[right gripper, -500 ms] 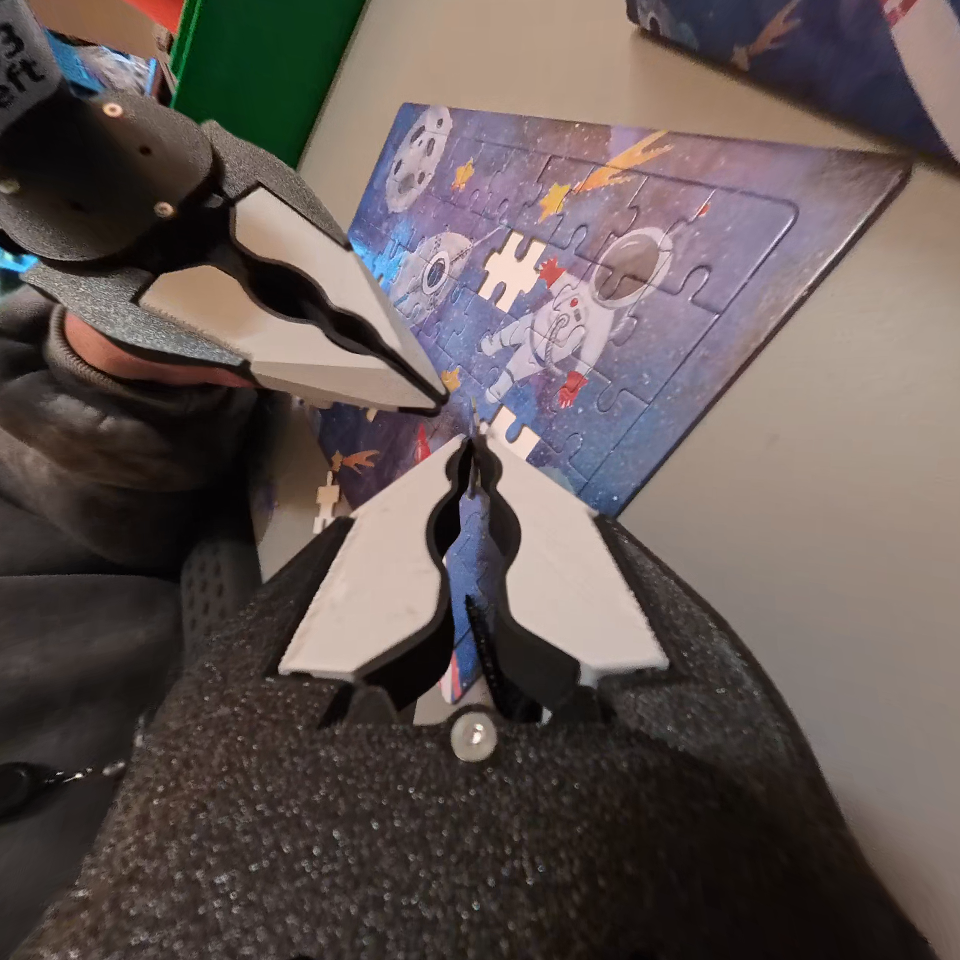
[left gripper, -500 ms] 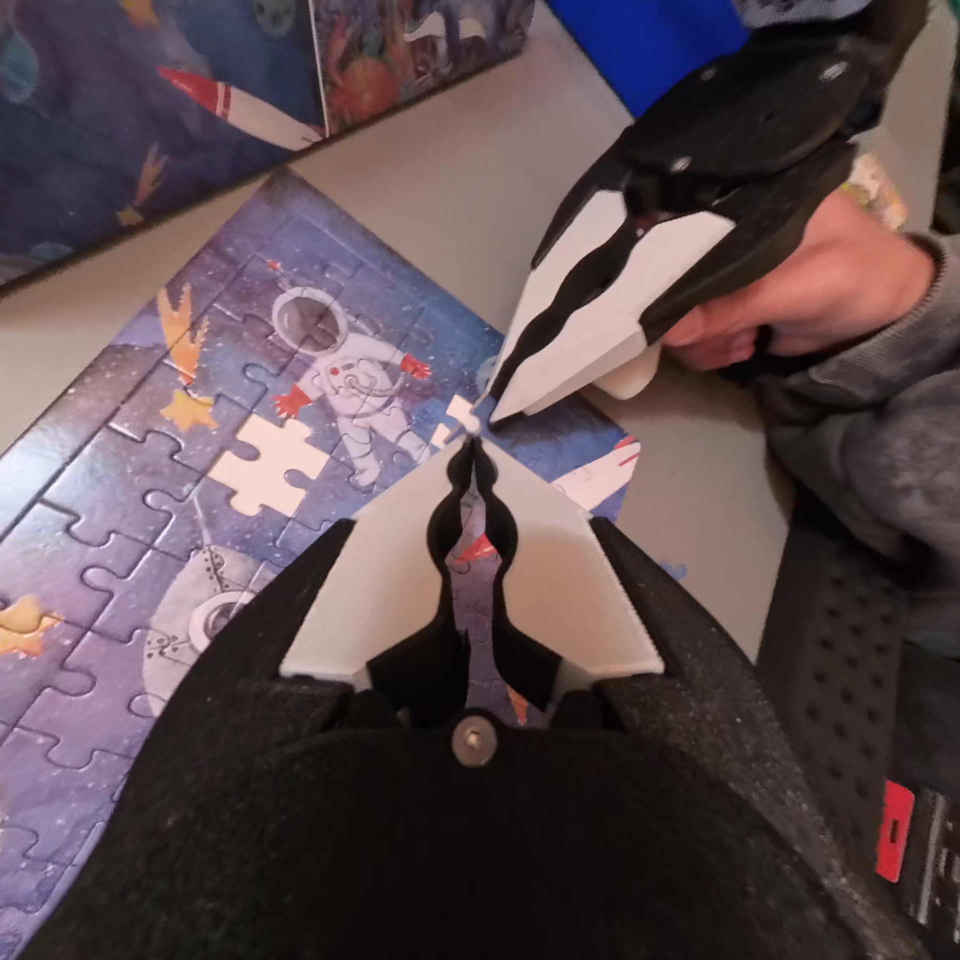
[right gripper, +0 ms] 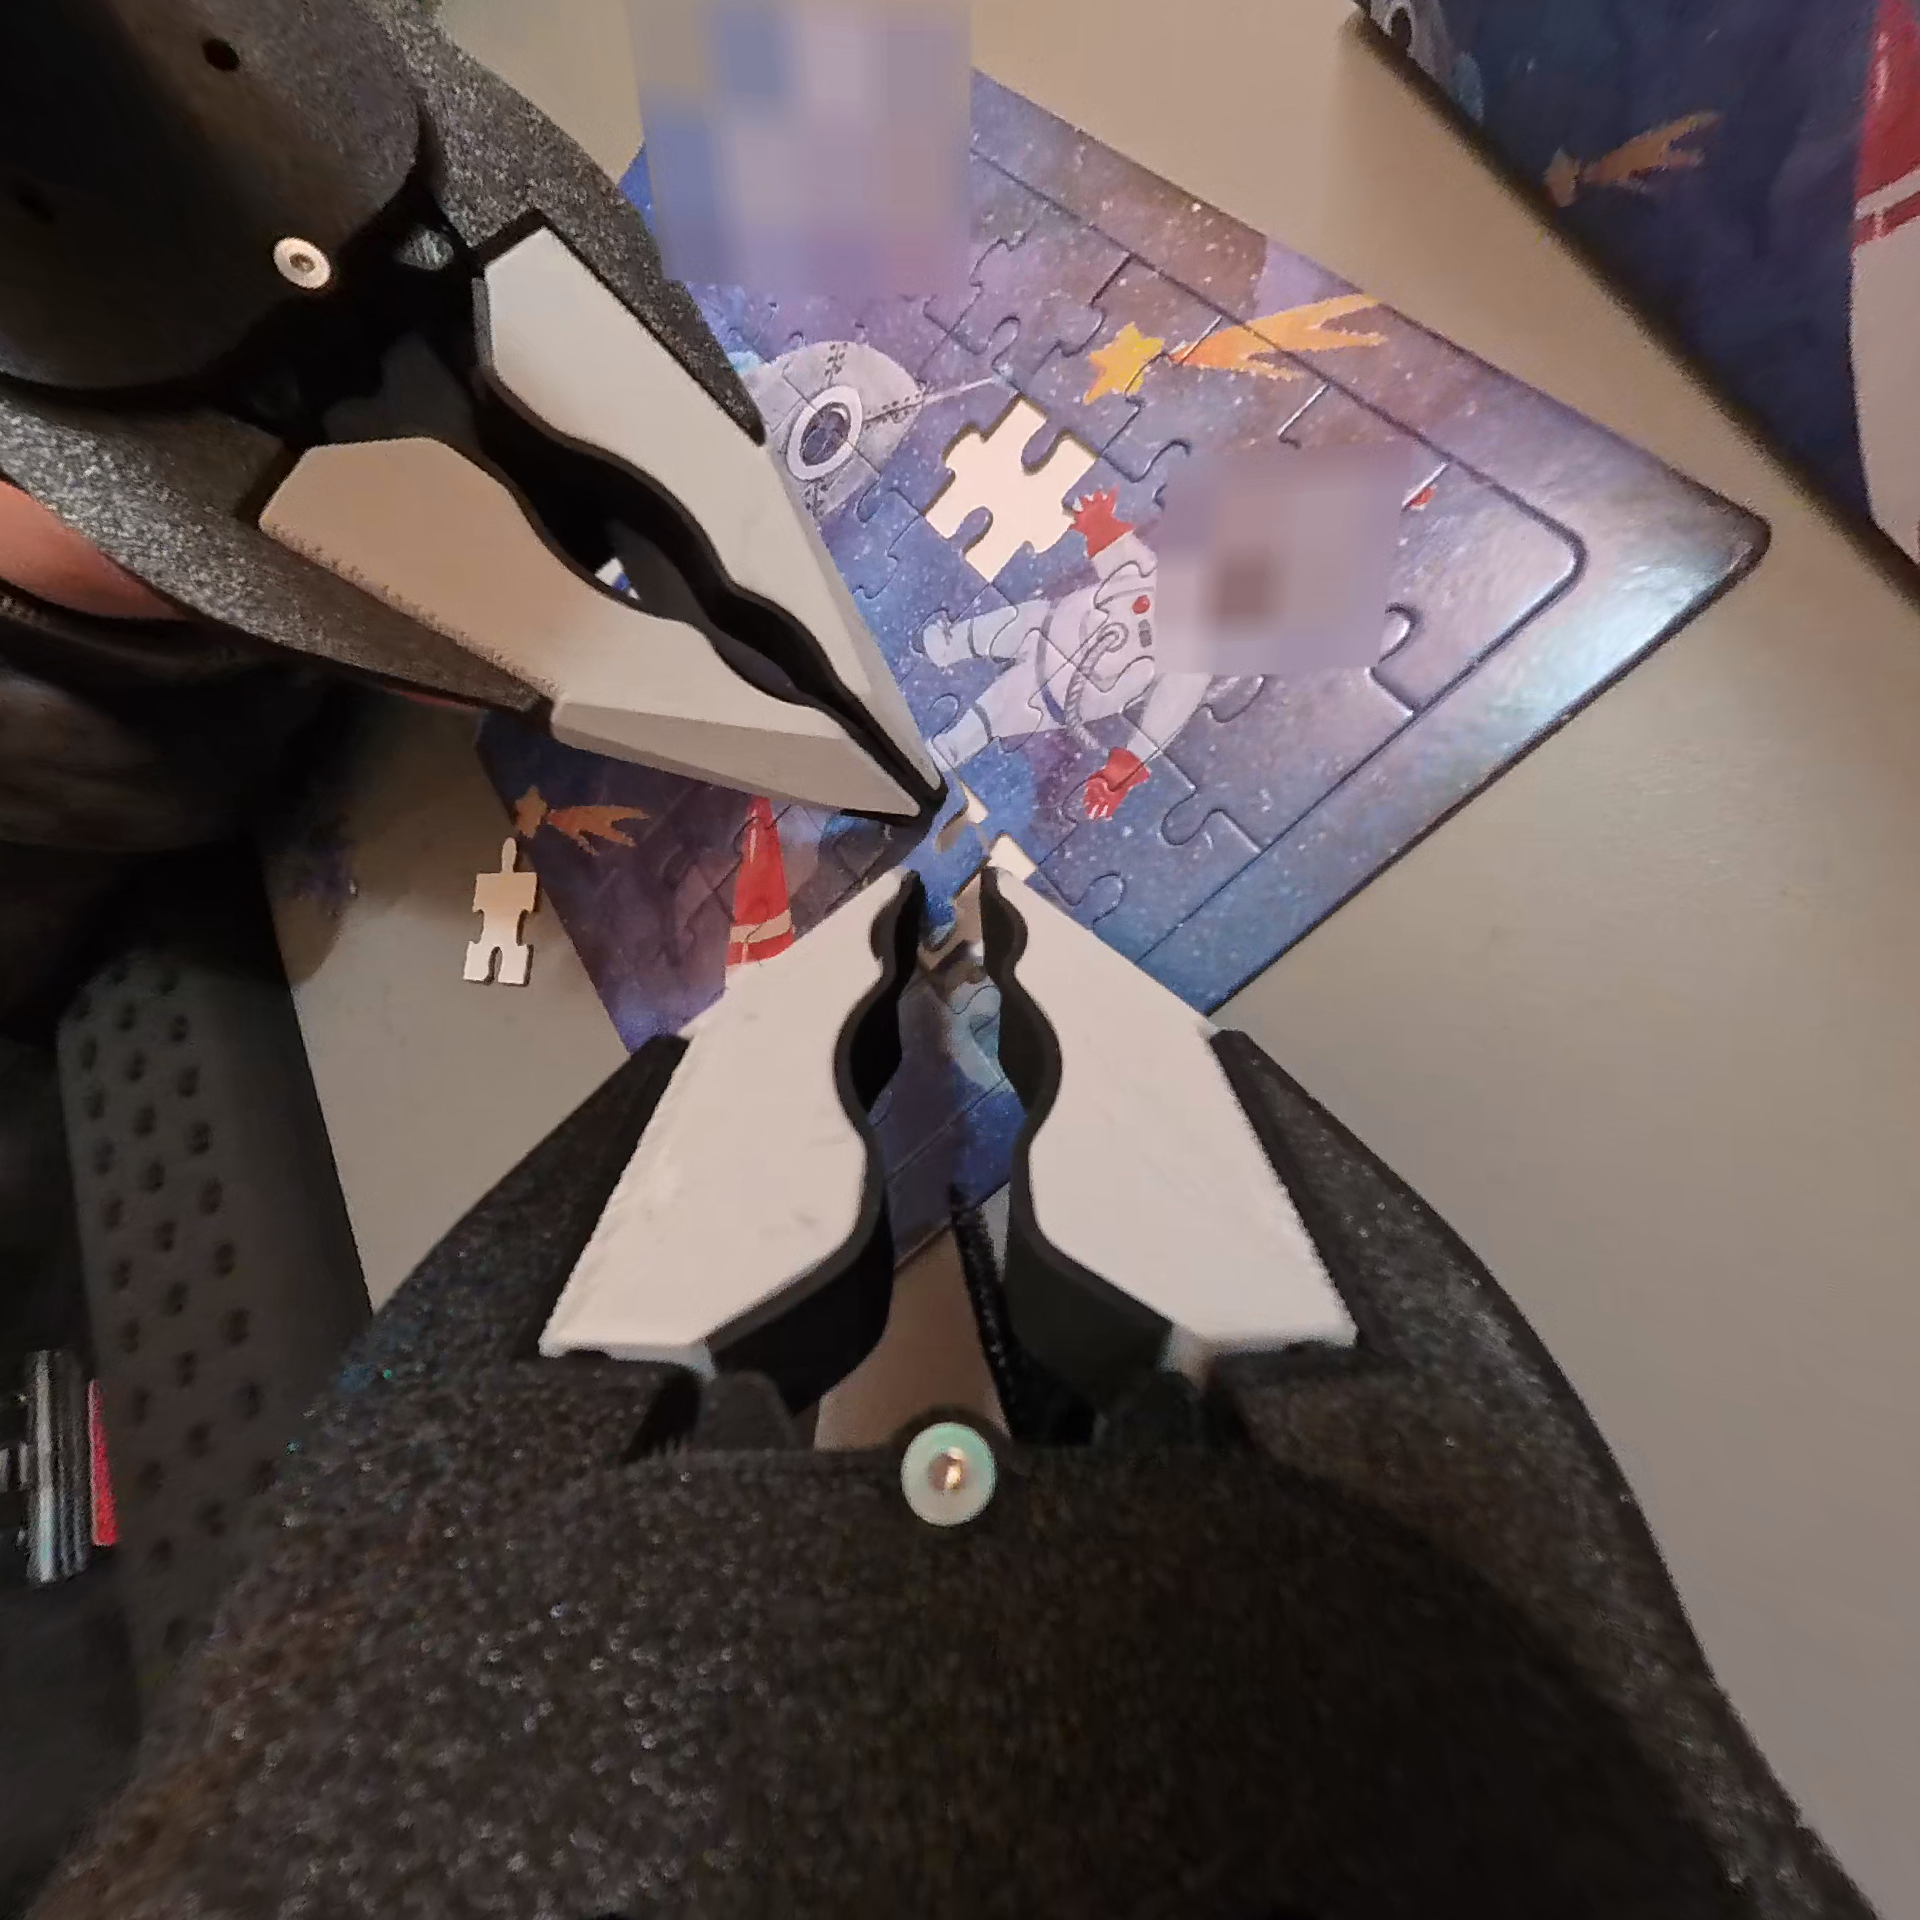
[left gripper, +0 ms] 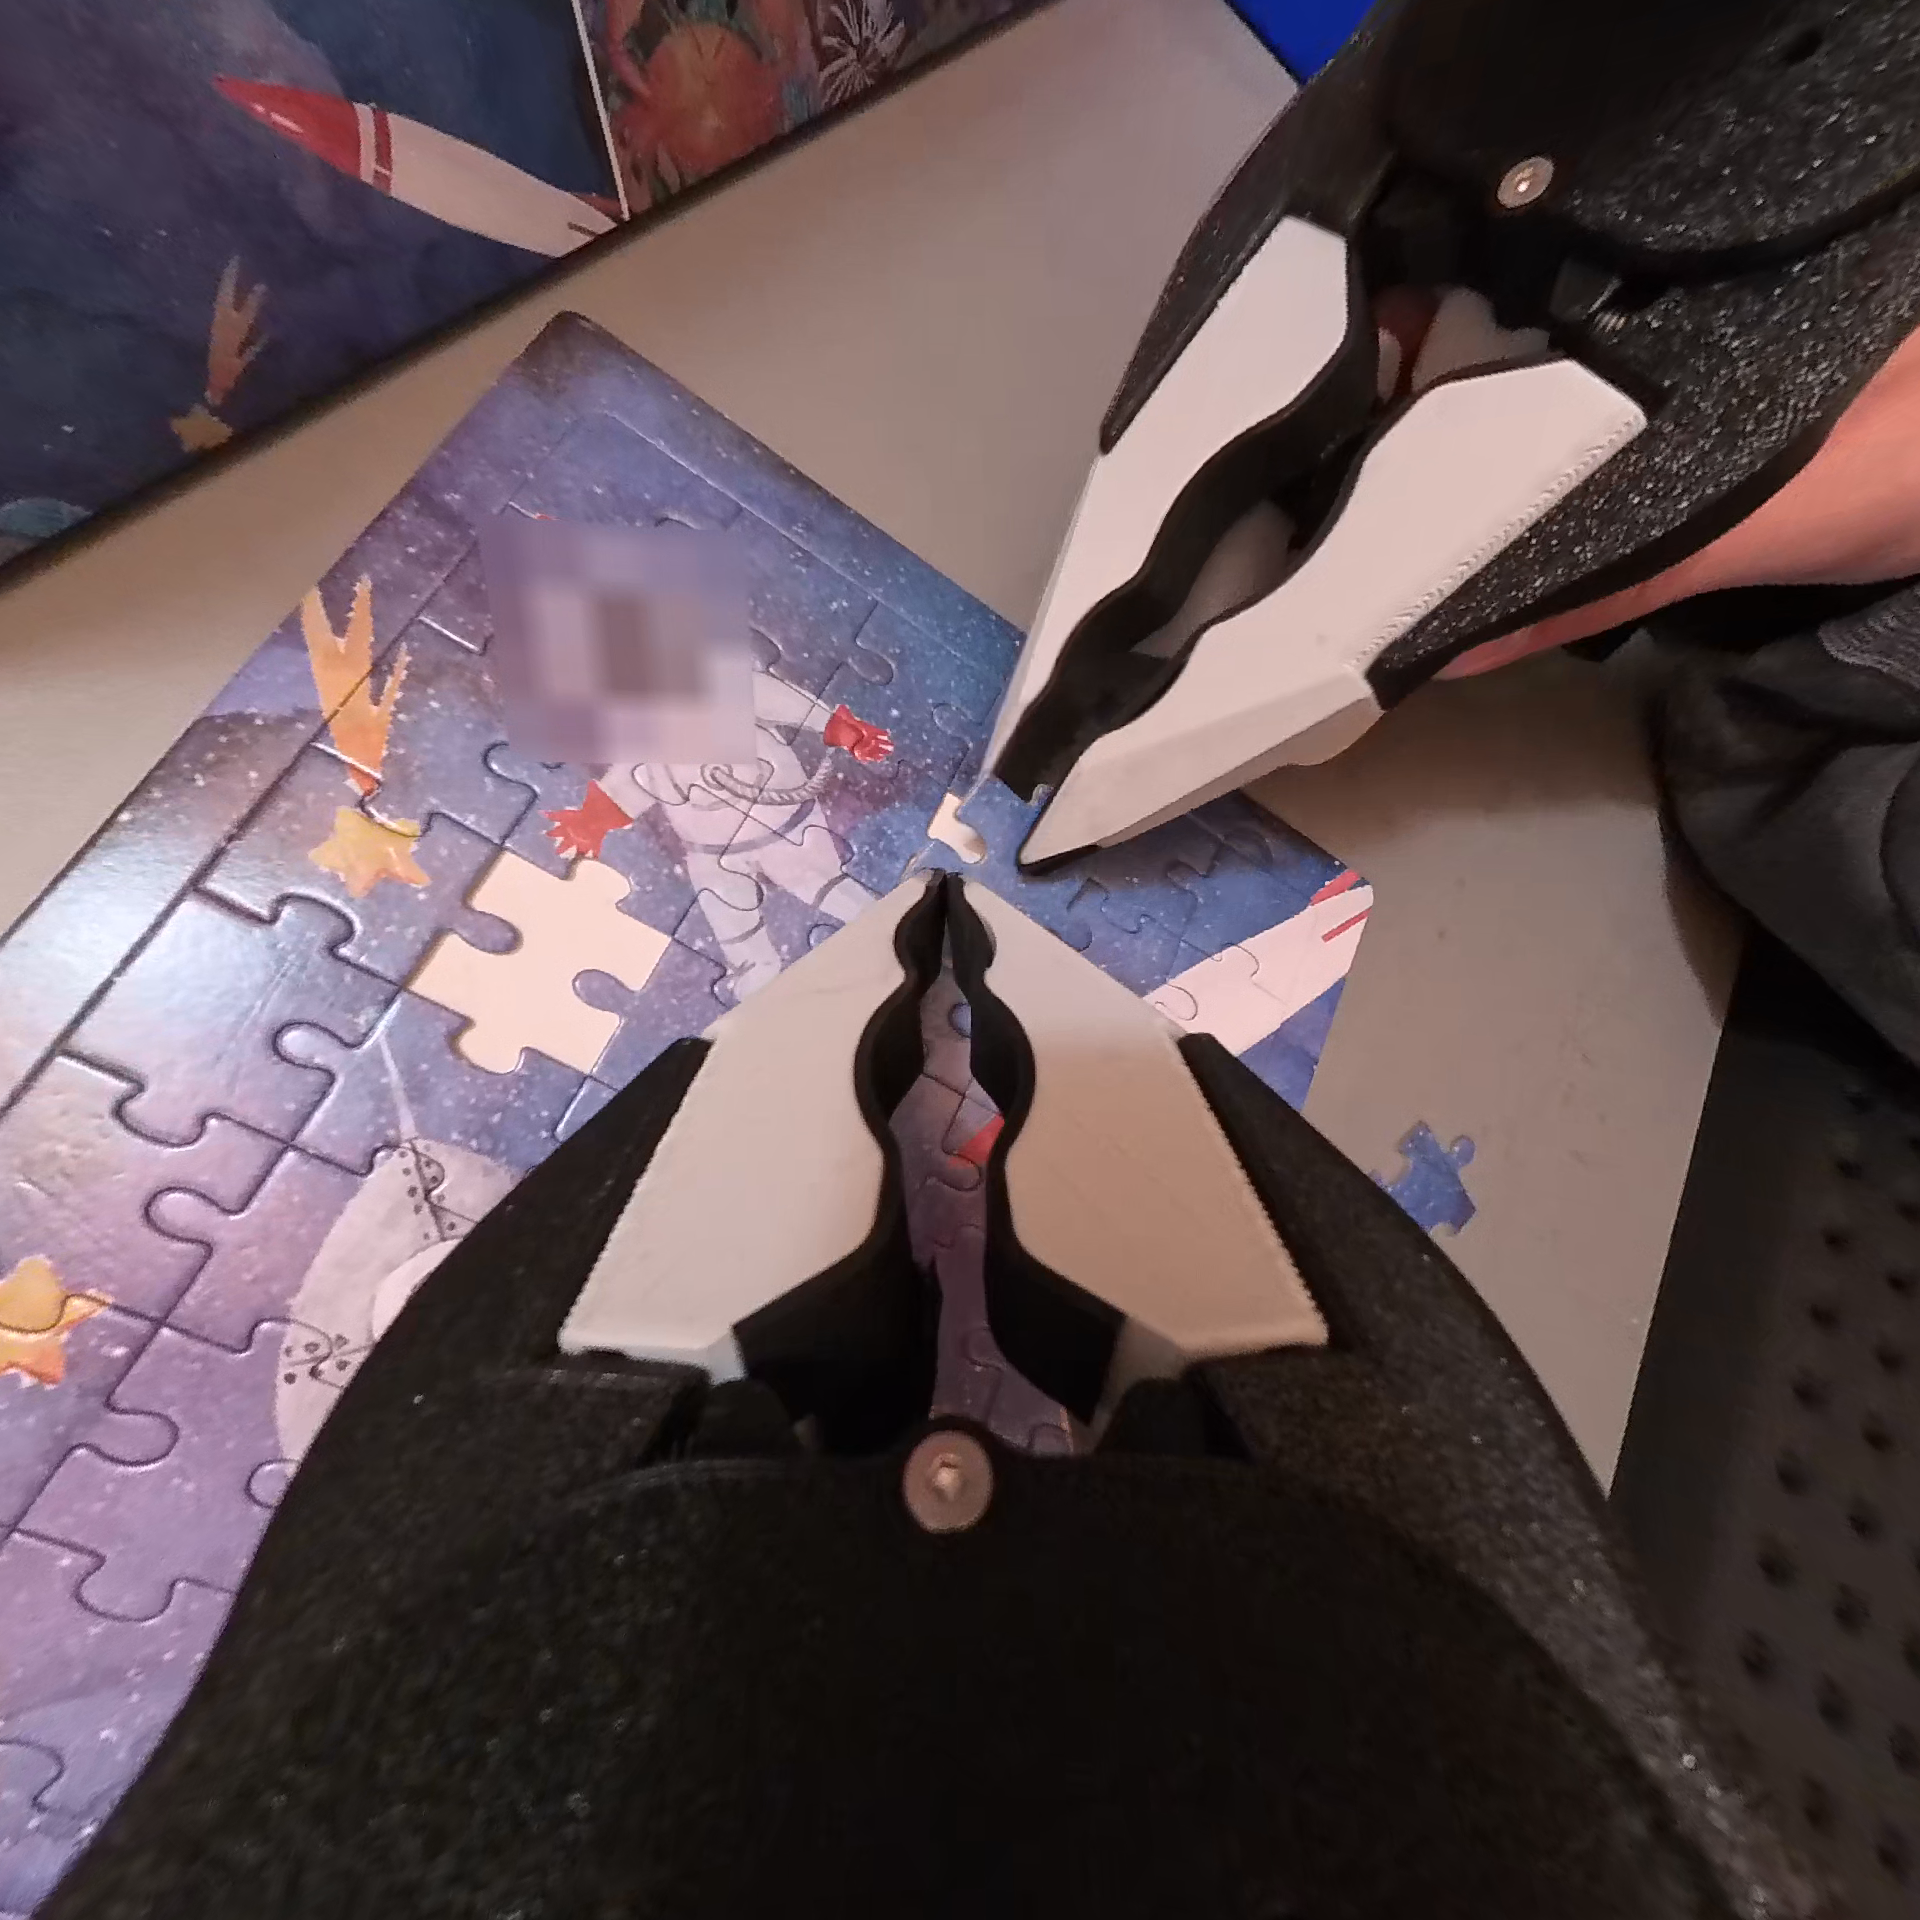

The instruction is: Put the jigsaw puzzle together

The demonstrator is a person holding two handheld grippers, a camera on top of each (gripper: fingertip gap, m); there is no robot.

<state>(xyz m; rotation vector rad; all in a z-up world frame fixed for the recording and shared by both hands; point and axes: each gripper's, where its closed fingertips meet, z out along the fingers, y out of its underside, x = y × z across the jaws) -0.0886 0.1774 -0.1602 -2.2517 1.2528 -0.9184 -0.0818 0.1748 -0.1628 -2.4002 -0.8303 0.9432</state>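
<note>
A space-themed jigsaw puzzle (left gripper: 260,1039) lies flat on the table; it also shows in the right wrist view (right gripper: 1403,665). One white empty slot (left gripper: 540,966) is left of the astronaut, also seen from the right (right gripper: 1003,483). A blue piece (left gripper: 1000,821) lies in a second slot by the astronaut's feet, with white slivers showing beside it. My left gripper (left gripper: 940,894) is shut and empty, its tips at that piece's edge. My right gripper (right gripper: 951,883) is slightly open over the same piece (right gripper: 961,842), tips touching or nearly touching it.
A loose piece (left gripper: 1429,1179) lies on the grey table (left gripper: 831,260) off the puzzle's rocket edge; it looks pale in the right wrist view (right gripper: 504,925). The puzzle box lid (left gripper: 208,260) stands along the far side. A person's hand (left gripper: 1766,540) holds the right gripper. The tips of both grippers are at nearly the same place.
My right gripper's fingertips have parted a little. Both grippers have come closer to the puzzle, tips still meeting at the same piece.
</note>
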